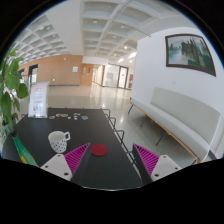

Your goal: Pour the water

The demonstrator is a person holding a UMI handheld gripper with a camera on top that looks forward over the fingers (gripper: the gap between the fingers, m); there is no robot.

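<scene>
A white mug with a dark pattern stands on the black table, just ahead of the left finger. A small red disc lies flat on the table between the fingers, nearer the left one. My gripper is open and empty, held above the table's near part. Its pink pads stand wide apart at both sides. No water vessel other than the mug shows.
A green plant stands left of the table, with a white sign behind the mug. Small white items lie further back on the table. A white bench runs along the right wall. An open hall lies beyond.
</scene>
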